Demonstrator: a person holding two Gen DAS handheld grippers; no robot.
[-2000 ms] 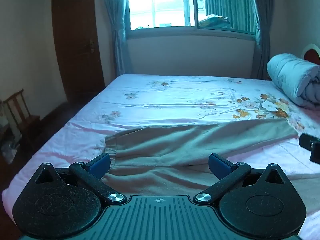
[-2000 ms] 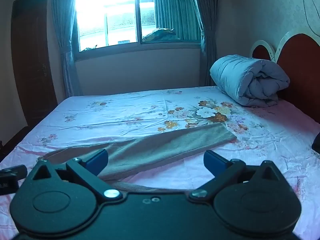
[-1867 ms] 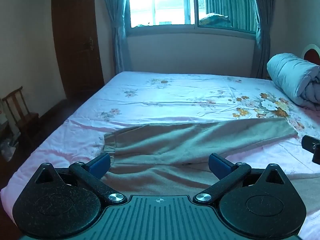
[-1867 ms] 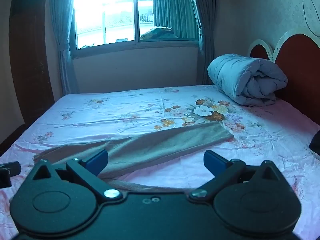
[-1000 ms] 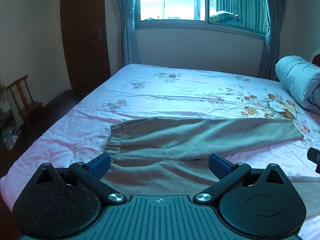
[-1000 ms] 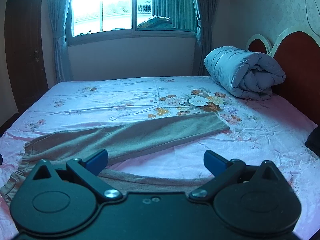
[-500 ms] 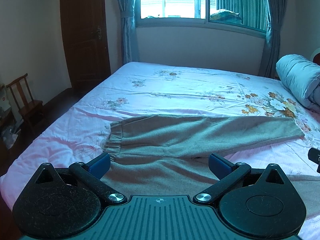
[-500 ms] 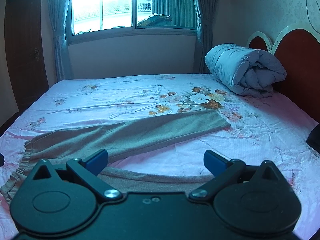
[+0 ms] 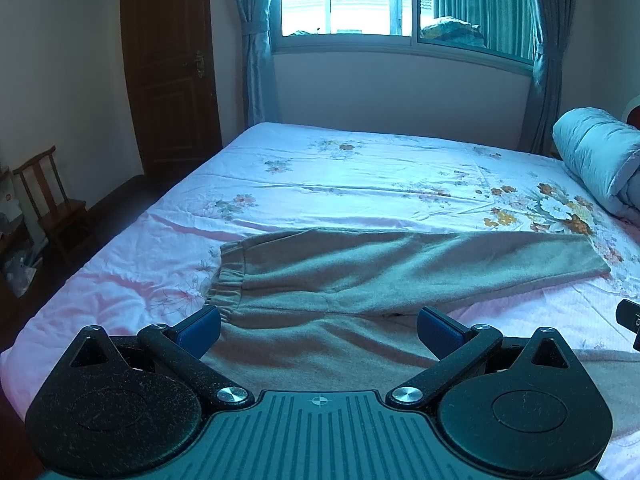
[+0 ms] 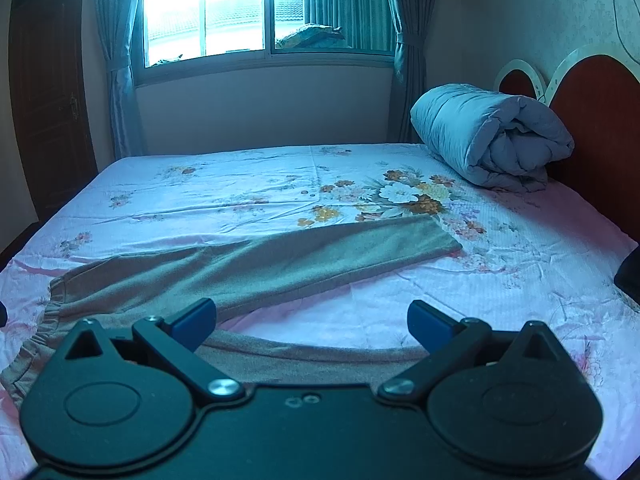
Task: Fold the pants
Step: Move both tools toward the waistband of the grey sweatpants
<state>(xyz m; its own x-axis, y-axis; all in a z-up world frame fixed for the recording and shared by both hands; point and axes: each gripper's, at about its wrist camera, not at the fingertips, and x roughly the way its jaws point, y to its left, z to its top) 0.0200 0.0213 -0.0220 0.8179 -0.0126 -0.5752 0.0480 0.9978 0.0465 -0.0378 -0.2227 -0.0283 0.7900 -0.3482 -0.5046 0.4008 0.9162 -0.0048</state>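
left gripper point(image 9: 318, 326), nearest the lens in the left wrist view, with blue-padded fingers point(image 9: 200, 326) spread wide apart and holding nothing, above the near part of the pants point(image 9: 360, 276). right gripper point(image 10: 312, 320) likewise spread apart and empty, over the strip of sheet between the two legs. the pants, grey-brown, lie flat on the bed point(image 9: 360, 168): gathered waistband point(image 9: 226, 280) toward the left, far leg running right to a cuff point(image 10: 444, 236) just beside the large flower print point(image 10: 400, 194), near leg passing under both grippers along the bed's near edge. the sheet is pink and white, lightly creased, with scattered small flowers. farther right, a rolled blue-grey quilt point(image 10: 488, 136) lies against a red-brown headboard point(image 10: 592, 120). beyond the bed, a pale wall carries a bright window point(image 10: 240, 12) flanked by blue-grey curtains point(image 10: 120, 80). at far left stand a dark wooden door point(image 9: 168, 72) and, on the floor, a small wooden chair point(image 9: 52, 204).

compared with two seconds ago, both cameras sit higher and farther back: more of the waistband and near leg shows, the door and window appear fuller, and the other gripper's tip has slipped toward the frame edge. the pants lie as they did; both grippers remain spread.
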